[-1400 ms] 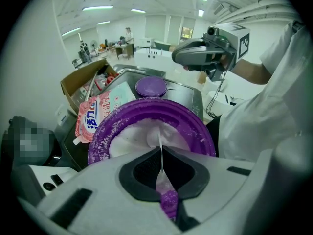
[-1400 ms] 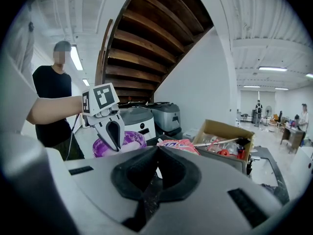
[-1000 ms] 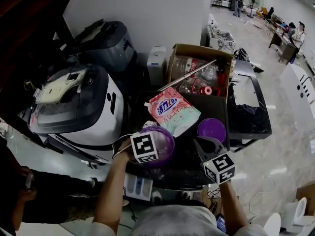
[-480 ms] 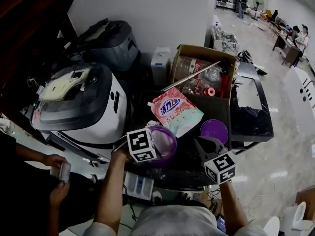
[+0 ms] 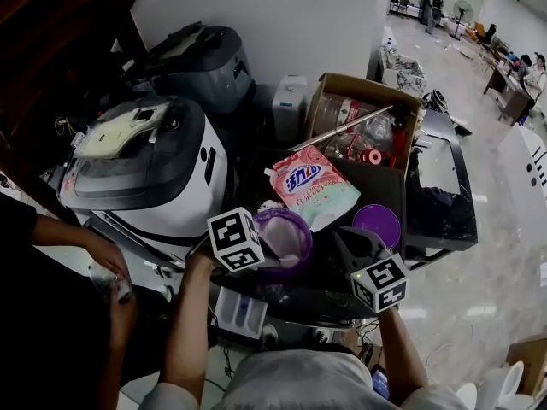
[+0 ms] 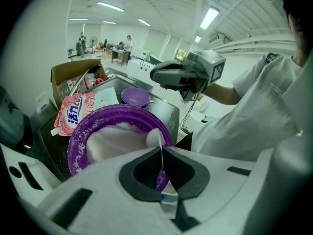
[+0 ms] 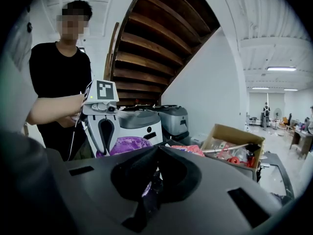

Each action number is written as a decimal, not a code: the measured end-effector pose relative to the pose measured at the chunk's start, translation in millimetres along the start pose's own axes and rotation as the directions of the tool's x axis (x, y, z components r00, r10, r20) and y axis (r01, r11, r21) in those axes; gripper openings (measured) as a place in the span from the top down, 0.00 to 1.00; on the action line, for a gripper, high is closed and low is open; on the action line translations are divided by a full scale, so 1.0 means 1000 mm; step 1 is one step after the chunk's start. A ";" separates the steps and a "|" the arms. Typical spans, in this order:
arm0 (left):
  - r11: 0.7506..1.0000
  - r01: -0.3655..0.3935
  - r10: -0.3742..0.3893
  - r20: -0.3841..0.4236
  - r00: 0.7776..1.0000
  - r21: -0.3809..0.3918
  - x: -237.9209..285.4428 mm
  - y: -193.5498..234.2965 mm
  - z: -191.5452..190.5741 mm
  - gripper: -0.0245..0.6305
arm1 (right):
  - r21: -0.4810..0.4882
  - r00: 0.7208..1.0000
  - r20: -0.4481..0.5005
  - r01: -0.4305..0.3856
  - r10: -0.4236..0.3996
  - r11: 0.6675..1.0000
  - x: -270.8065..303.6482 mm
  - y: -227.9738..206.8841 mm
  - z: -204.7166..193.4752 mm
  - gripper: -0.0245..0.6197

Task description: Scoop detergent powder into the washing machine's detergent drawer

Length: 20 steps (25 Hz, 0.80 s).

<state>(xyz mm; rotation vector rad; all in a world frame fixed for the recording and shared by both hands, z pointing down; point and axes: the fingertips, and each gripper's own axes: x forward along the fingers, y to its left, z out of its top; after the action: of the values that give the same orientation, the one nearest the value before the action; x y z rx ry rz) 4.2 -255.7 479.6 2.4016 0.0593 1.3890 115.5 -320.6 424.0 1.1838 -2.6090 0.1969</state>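
Scooping step in hand. Left gripper is clamped on the thin white handle of the scoop; the scoop head sits at the near rim of the purple bowl, right at the white powder heaped inside. Whether the scoop is loaded cannot be told. Right gripper is seen with jaws pressed together and nothing clearly pinched; a purple patch shows through the gap under the tips, and it cannot be told what it is. It is held just right of the bowl, not touching it as seen from the left gripper view. The bowl stands on the dark table by the pink bag and a purple lid. What is judged to be the drawer, white with a blue insert, is pulled out below the table edge, beside the washer and under the left forearm. No powder is seen in it, so 0 scoops are judged delivered. Next move: the scoop is to be lifted level, swung left and down over the drawer, then tipped. A spill is likely if the thin handle is twisted in the grip. 1 bystander hand is near the washer front.
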 end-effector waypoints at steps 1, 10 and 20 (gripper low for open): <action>1.000 -0.001 0.001 0.018 1.000 -0.009 -0.002 0.000 0.001 0.94 | -0.002 1.000 0.002 -0.002 0.002 1.000 0.001 0.001 0.001 0.97; 0.990 -0.057 0.079 0.182 0.980 -0.126 -0.019 0.006 0.003 0.94 | -0.011 1.000 0.006 0.003 -0.003 1.000 0.001 0.003 0.006 0.97; 0.933 -0.113 0.267 0.445 0.855 -0.342 -0.056 0.032 0.004 0.94 | -0.019 1.000 0.009 -0.005 0.006 1.000 0.009 0.010 0.008 0.97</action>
<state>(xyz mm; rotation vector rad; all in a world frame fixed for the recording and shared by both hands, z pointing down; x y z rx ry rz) -26.0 -298.5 442.1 2.4542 -0.5047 0.7489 101.0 -322.8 419.0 1.1739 -2.6161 0.1684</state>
